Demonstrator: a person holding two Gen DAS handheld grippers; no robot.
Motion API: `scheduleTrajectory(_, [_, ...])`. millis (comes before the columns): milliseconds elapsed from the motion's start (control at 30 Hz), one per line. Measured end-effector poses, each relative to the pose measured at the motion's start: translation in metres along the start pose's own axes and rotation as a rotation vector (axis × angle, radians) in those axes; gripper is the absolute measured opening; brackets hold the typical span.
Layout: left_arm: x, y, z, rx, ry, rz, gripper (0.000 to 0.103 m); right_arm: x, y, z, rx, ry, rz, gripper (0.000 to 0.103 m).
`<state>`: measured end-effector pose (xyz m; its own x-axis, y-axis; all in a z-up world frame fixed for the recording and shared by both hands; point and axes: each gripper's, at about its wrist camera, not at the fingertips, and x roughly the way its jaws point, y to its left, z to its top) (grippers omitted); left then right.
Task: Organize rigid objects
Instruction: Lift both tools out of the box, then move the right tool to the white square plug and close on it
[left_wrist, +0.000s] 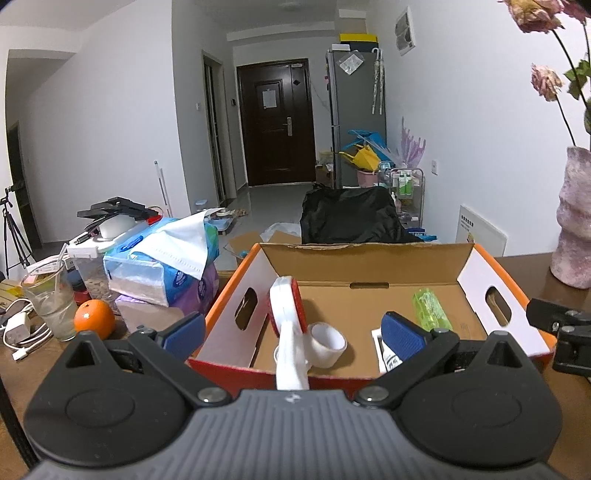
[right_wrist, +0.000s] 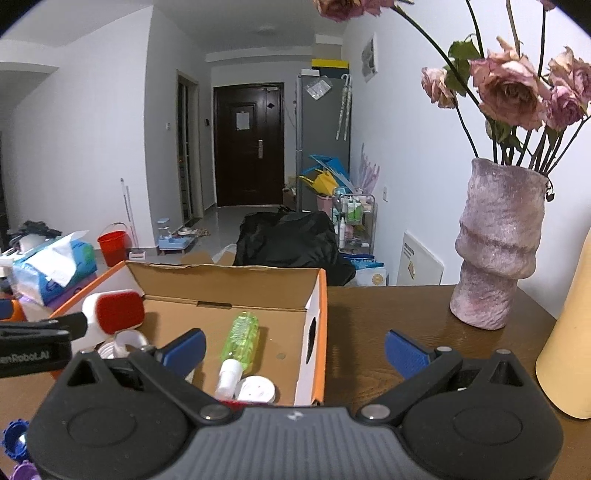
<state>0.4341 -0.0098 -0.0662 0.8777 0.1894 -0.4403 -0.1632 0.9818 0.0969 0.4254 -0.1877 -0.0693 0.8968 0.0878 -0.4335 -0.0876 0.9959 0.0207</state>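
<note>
— What does my left wrist camera give me that the right one doesn't?

— From the left I look straight into the cardboard box (left_wrist: 369, 295): a red-and-white lint roller (left_wrist: 286, 314) leans against its left inner wall, handle toward me, with a roll of clear tape (left_wrist: 327, 343) touching the handle. Left of the box I see a tissue pack (left_wrist: 162, 266), an orange (left_wrist: 94, 319) and a plastic cup (left_wrist: 53, 302). My left gripper (left_wrist: 293, 334) is released, blue pads wide apart at the near rim, holding nothing.

— And the right?

— The right shows the box's right wall from outside, then bare brown table (right_wrist: 388, 332) and a pinkish vase (right_wrist: 496, 243) of dried roses (right_wrist: 509, 88). It also catches a white round lid (right_wrist: 255, 393) in the near corner, hidden from the left. My right gripper (right_wrist: 293, 350) is spread open, empty, one pad over the box, the other over the table.

— The green spray bottle?

— The green spray bottle (right_wrist: 240, 343) lies on its side on the box floor, translucent, white cap toward me, just beside the lid.
</note>
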Motion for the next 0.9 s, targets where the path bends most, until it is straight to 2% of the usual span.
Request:
scheduleTrajectory(467, [-0.029,0.014,-0.021,0.019,0.016,0.001,0.103,-0.041,0.011,-0.016,-0.043,-0.014,0.05,0.103])
scheduleTrajectory(900, [-0.06,0.028,-0.046,0.022,0.038,0.005,0.103,-0.07,0.014,-0.039,-0.047,0.011,0.054,0.103])
